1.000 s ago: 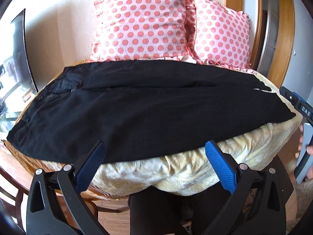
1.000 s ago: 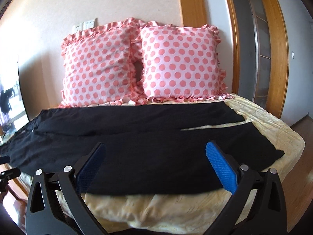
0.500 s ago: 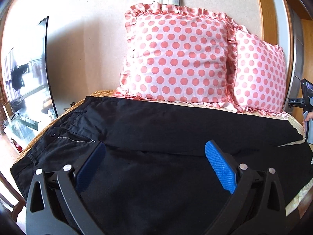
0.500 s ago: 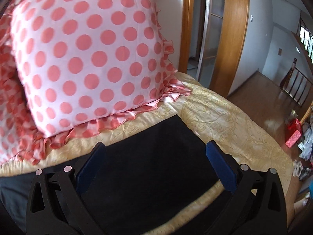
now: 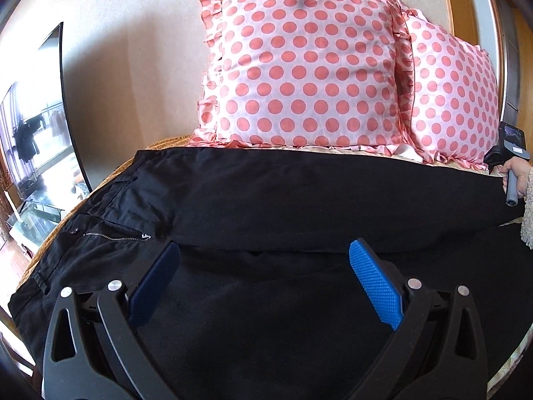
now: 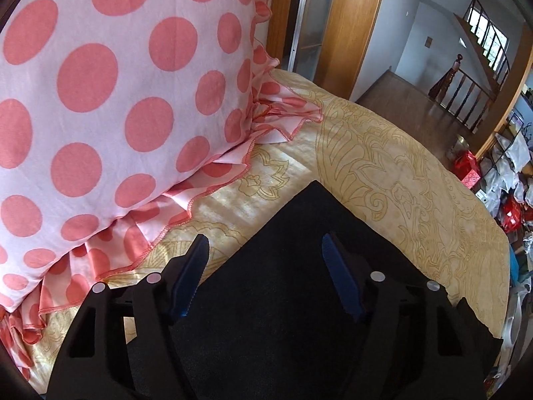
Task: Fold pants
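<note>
Black pants [image 5: 283,206] lie flat across the bed [image 6: 399,173], legs side by side, zipper and waistband at left. Left tool [image 5: 265,283] wide apart above the thigh area. Right tool [image 6: 265,268] narrower, holding nothing, over a leg end beside the dotted pillow [image 6: 100,83].

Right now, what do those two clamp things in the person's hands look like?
Both look alike. The left gripper has two black plastic arms with triangular cut-outs, silver round rivets, and blue ridged pads inside the fingers. The right gripper shows the same black frame, rivets and blue pads. In the left view its grey handle shows, with a knitted sleeve edge. No cables visible.
</note>
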Available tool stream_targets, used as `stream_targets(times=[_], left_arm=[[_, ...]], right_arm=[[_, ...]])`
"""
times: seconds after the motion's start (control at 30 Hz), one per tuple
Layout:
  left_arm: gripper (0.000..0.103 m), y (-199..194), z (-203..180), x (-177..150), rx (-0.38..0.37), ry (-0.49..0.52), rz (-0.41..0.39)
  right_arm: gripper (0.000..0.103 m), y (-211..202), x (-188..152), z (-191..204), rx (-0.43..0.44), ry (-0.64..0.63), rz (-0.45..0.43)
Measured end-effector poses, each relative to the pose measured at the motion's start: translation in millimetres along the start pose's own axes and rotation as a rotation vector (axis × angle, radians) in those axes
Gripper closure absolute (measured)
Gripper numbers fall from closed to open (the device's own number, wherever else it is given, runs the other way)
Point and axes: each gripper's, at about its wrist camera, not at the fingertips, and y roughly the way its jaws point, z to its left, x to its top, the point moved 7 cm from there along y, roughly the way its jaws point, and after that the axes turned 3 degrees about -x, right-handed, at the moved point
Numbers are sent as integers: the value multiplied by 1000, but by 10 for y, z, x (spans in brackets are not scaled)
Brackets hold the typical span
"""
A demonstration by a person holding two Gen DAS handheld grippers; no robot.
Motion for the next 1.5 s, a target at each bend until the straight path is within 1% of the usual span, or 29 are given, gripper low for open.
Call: stream_targets(times=[0.03,0.07,0.17,0.2,0.23,0.27,0.3,0.33,0.37,0.4,0.43,0.5,0.6,0.67,0.77,0.83,0.93,1.03,1.1,1.17,1.2,1.27,1.33,1.47,1.5], left_arm=[[2,20,1,-13,-6,-2,11],[2,39,8,-24,-11,-7,20],[2,62,39,-37,-22,-29,34],[2,70,50,-44,-25,-38,39],[2,80,62,-52,-28,-46,46],[2,89,71,-65,-30,-53,53],[2,98,81,-73,-30,-61,58],[2,101,91,-78,-28,-67,61],[2,97,107,-81,-26,-77,60],[2,90,120,-81,-26,-84,55],[2,86,131,-83,-28,-92,54],[2,90,147,-92,-28,-103,61],[2,85,170,-106,-35,-116,61],[2,49,188,-80,-36,-127,36],[2,-36,218,-37,-39,-136,3],[2,-116,239,-9,-33,-136,-24],[2,-250,288,30,-28,-165,-61],[2,-304,314,44,-23,-163,-44],[2,-340,311,42,-27,-148,-31],[2,-399,337,43,-43,-160,-26],[2,-427,359,50,-51,-172,-25],[2,-469,415,71,-53,-184,-23],[2,-478,477,116,-33,-190,-24],[2,-473,545,174,-37,-223,-11],[2,-477,548,173,-41,-233,-10]], right_arm=[[37,43,-5,-19,-7,2,7],[39,81,-25,-38,-4,3,13],[42,112,-37,-89,38,10,1],[48,106,-32,-77,56,11,2],[57,81,-39,-82,76,13,2],[64,78,-41,-119,75,18,-2],[79,80,-23,-142,71,25,-4],[84,78,-25,-188,89,41,-6],[87,113,-12,-250,125,67,-2],[94,90,-18,-276,170,92,0],[96,76,-30,-315,211,115,5],[98,-3,-58,-379,271,145,-5],[98,-196,-97,-525,375,188,-43],[98,-322,-145,-631,466,211,-54],[99,-523,-275,-899,572,247,-59],[99,-723,-404,-1076,633,253,-85],[99,-997,-609,-1342,705,240,-140],[99,-1207,-927,-1541,777,243,-154],[99,-1293,-1175,-1681,816,258,-143],[99,-1350,-1443,-1860,837,288,-132],[99,-1380,-1578,-1951,834,296,-135],[99,-1427,-1841,-2126,809,312,-155],[99,-1401,-2020,-2262,778,338,-155],[99,-1249,-2167,-2277,809,350,-51],[97,-1232,-2200,-2298,818,366,-27]])
